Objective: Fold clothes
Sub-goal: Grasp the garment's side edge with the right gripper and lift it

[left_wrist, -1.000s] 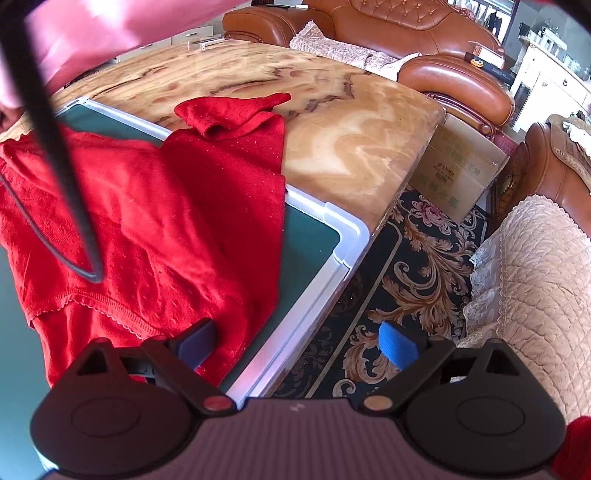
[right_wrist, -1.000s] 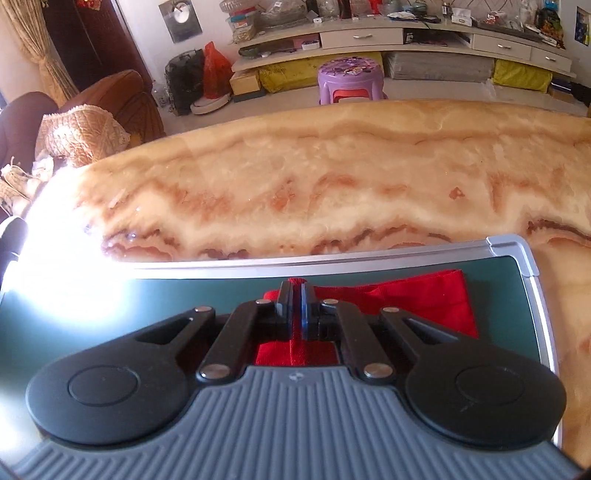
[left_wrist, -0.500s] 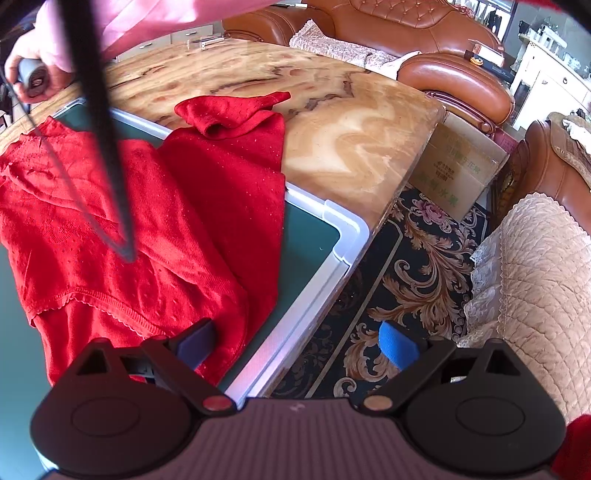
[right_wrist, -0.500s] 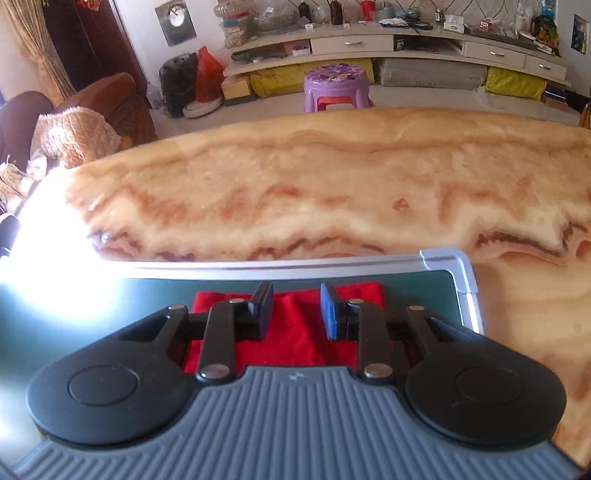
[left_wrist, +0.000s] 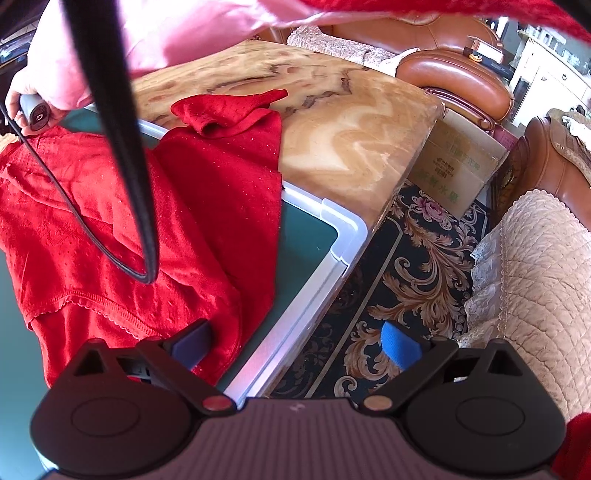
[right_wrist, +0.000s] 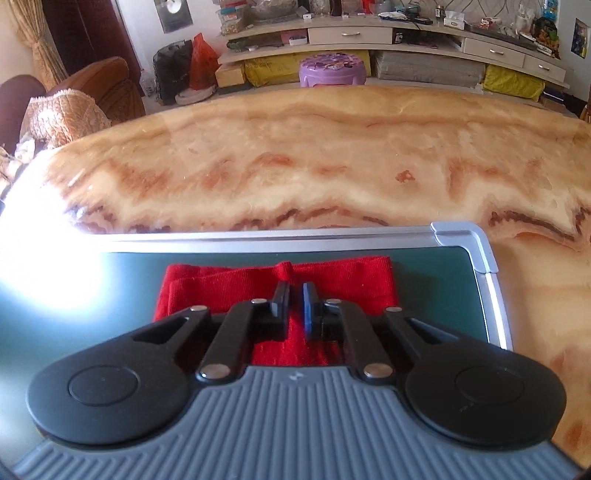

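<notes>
A red knit garment (left_wrist: 207, 206) lies spread on a green board (left_wrist: 306, 236), one sleeve trailing onto the marble table (left_wrist: 351, 147). My left gripper (left_wrist: 295, 341) hangs open over the board's white corner, one finger above the hem, the blue pad over the carpet, nothing between them. In the right wrist view a folded end of the red garment (right_wrist: 351, 280) lies near the board's (right_wrist: 443, 280) far corner. My right gripper (right_wrist: 295, 306) is down on it, its jaws closing, with a raised ridge of cloth pinched between the pads.
A person's hand (left_wrist: 22, 99) in a pink sleeve (left_wrist: 166, 33) holds the right gripper's handle, with a black cable (left_wrist: 122, 147) hanging across the garment. Leather sofas (left_wrist: 454, 81), a cardboard box (left_wrist: 458, 166) and a patterned carpet (left_wrist: 406, 266) lie beyond the table's edge.
The right gripper let go of the cloth, opened, shifted along the sleeve end and narrowed again on a new ridge. The hand and cable swung further into the left view. The left gripper stayed still.
</notes>
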Demonstrator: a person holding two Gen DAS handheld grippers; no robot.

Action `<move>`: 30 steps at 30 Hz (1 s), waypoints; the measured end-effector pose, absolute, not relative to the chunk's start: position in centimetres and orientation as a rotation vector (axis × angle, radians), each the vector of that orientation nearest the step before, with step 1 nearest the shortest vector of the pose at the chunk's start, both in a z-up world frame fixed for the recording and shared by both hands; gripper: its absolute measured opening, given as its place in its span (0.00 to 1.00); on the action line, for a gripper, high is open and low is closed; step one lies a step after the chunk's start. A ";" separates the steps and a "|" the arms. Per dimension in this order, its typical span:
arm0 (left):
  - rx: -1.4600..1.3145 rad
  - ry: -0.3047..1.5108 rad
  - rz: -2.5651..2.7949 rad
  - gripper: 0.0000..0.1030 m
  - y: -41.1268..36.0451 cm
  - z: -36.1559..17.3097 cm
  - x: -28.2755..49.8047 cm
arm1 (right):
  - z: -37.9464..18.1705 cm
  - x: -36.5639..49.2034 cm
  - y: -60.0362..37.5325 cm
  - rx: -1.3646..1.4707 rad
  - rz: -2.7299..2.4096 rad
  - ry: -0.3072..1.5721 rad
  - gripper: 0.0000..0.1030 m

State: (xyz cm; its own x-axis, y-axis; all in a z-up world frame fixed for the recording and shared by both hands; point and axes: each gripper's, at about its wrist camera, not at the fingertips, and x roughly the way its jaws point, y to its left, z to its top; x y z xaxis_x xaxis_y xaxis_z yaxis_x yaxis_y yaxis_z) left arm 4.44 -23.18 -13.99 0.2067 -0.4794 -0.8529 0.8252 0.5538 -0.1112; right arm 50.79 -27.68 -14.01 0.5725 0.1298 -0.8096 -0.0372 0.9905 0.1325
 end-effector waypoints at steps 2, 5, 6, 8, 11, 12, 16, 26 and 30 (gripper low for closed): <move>0.408 1.000 -0.943 0.97 -23.2 -14.0 4.5 | -13.1 50.3 -28.2 0.080 0.070 0.957 0.20; 0.416 0.994 -0.945 0.97 -23.2 -14.1 4.4 | -10.6 47.2 -31.2 0.155 0.114 0.935 0.20; 0.419 0.991 -0.947 0.97 -23.2 -14.1 4.4 | -9.5 45.6 -32.5 0.185 0.135 0.928 0.20; 0.414 0.989 -0.952 0.97 -23.0 -14.1 4.5 | -7.5 41.7 -35.3 0.223 0.167 0.902 0.20; 0.407 0.987 -0.952 0.97 -23.0 -14.1 4.5 | -5.7 34.4 -40.3 0.221 0.129 0.880 0.32; 0.408 0.986 -0.951 0.97 -23.0 -14.1 4.4 | -5.4 31.8 -42.2 0.221 0.093 0.881 0.33; 0.451 0.966 -0.945 0.97 -23.3 -14.2 3.9 | -6.2 24.1 -48.8 0.205 -0.067 0.920 0.34; 0.455 0.962 -0.945 0.98 -23.3 -14.2 3.8 | -14.0 15.1 -57.1 0.733 -0.262 0.978 0.34; 0.473 0.957 -0.945 0.99 -23.4 -14.3 3.6 | -16.3 14.0 -57.7 0.901 -0.250 0.907 0.34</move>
State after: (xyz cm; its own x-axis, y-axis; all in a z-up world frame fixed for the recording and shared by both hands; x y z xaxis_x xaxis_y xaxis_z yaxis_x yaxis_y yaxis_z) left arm 3.63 -23.44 -14.26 0.2388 -0.4650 -0.8525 0.8461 0.5304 -0.0522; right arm 13.97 -57.70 -16.31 0.6167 0.1689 -0.7688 0.5390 0.6213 0.5688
